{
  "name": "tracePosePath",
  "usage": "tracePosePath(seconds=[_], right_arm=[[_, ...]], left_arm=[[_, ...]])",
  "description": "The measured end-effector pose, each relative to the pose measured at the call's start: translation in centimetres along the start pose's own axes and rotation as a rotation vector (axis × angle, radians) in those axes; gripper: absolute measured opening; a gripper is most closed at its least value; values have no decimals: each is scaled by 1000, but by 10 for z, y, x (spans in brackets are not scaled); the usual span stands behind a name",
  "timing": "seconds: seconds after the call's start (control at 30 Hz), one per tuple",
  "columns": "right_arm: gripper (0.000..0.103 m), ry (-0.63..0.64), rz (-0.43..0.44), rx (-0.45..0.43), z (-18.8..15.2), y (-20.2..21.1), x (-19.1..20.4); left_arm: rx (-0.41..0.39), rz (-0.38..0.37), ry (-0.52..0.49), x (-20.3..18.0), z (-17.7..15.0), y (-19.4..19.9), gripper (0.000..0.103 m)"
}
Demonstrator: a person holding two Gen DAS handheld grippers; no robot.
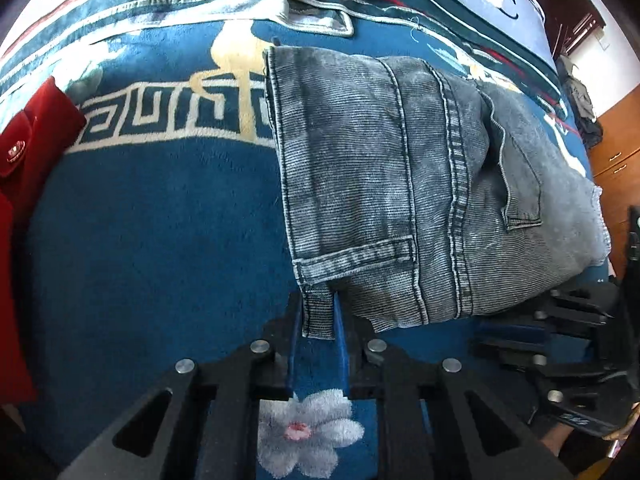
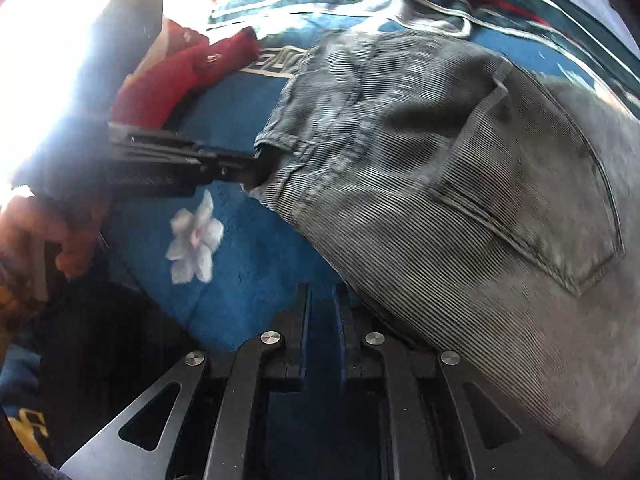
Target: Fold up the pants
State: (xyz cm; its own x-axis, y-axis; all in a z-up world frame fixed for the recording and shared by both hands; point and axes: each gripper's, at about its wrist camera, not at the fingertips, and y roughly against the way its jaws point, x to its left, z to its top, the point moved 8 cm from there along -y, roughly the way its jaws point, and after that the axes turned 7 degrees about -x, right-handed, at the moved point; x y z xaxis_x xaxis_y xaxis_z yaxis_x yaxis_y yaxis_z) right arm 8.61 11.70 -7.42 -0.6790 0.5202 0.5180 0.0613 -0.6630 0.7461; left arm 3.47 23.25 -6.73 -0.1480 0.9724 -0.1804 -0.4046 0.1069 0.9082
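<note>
Left wrist view: folded jeans [image 1: 420, 184] lie on a blue blanket [image 1: 160, 240], with a red coat [image 1: 28, 184] at nine o'clock. Left gripper [image 1: 316, 320] pinches the belt loop [image 1: 318, 314]; right gripper [image 2: 322, 304] is closed, empty, beside the jeans.

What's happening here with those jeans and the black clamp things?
A person is folding grey jeans on a blue patterned blanket, using a handheld gripper in each hand. The left gripper is shut on a belt loop at the waistband corner. The right gripper is shut at the jeans' near edge; whether it pinches fabric isn't clear. A red garment lies alongside.
</note>
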Motion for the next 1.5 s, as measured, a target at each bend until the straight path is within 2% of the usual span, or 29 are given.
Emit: tracePosePath(seconds=[0.03,0.07,0.1,0.17,0.2,0.23,0.27,0.3,0.43,0.53,0.63,0.77,0.9,1.0,1.07,1.2,1.23,1.27,1.3,1.37,1.4,1.47,1.5], right_arm=[[18,-5,13,-13,-1,6,1],[28,-11,23,-43,-1,18,0],[30,-16,20,-67,0,29,-3],[30,-41,12,-109,-2,51,-12],[32,-63,1,-123,-3,61,-19],[40,-89,-12,-138,-6,72,-30],[54,-117,-31,-155,-10,82,-42],[60,-145,-56,-173,-16,94,-55],[63,-252,-149,-216,-44,135,-107],[63,-354,-229,-237,-76,169,-152],[63,-469,-304,-280,-108,211,-199],[63,-627,-436,-378,-155,275,-258],[63,-769,-496,-451,-191,326,-306],[63,-811,-499,-440,-205,338,-330],[63,-821,-460,-411,-208,335,-342],[61,-756,-477,-335,-207,320,-355],[55,-735,-475,-316,-206,313,-357],[41,-722,-466,-302,-208,309,-360],[34,-710,-456,-287,-210,303,-361],[17,-671,-505,-260,-213,299,-365],[16,-657,-511,-266,-212,301,-366],[13,-652,-493,-315,-209,310,-364],[13,-640,-499,-345,-207,317,-362]], left_arm=[[-3,7,-7,-1,1,2,17],[-2,15,-12,-1,2,3,17],[-6,31,-14,-2,3,5,21],[-38,61,-14,-3,6,16,23],[-60,81,-16,-4,7,22,30],[-84,102,-24,-5,9,30,41],[-110,114,-34,-8,12,37,46],[-140,120,-48,-12,14,44,53],[-235,111,-97,-45,27,68,56],[-272,58,-146,-89,36,75,60],[-270,4,-230,-145,36,67,60],[-233,-79,-369,-238,27,42,61],[-186,-156,-524,-325,10,16,61],[-158,-205,-610,-378,-2,-1,61],[-129,-221,-651,-407,-9,-18,61],[-106,-224,-721,-452,-14,-45,60],[-107,-228,-734,-462,-14,-49,60],[-110,-232,-749,-470,-14,-52,60],[-113,-231,-761,-475,-13,-56,60],[-98,-226,-780,-484,-11,-65,60],[-92,-231,-783,-487,-11,-68,58],[-86,-261,-787,-490,-11,-69,35],[-85,-281,-786,-491,-11,-69,18]])
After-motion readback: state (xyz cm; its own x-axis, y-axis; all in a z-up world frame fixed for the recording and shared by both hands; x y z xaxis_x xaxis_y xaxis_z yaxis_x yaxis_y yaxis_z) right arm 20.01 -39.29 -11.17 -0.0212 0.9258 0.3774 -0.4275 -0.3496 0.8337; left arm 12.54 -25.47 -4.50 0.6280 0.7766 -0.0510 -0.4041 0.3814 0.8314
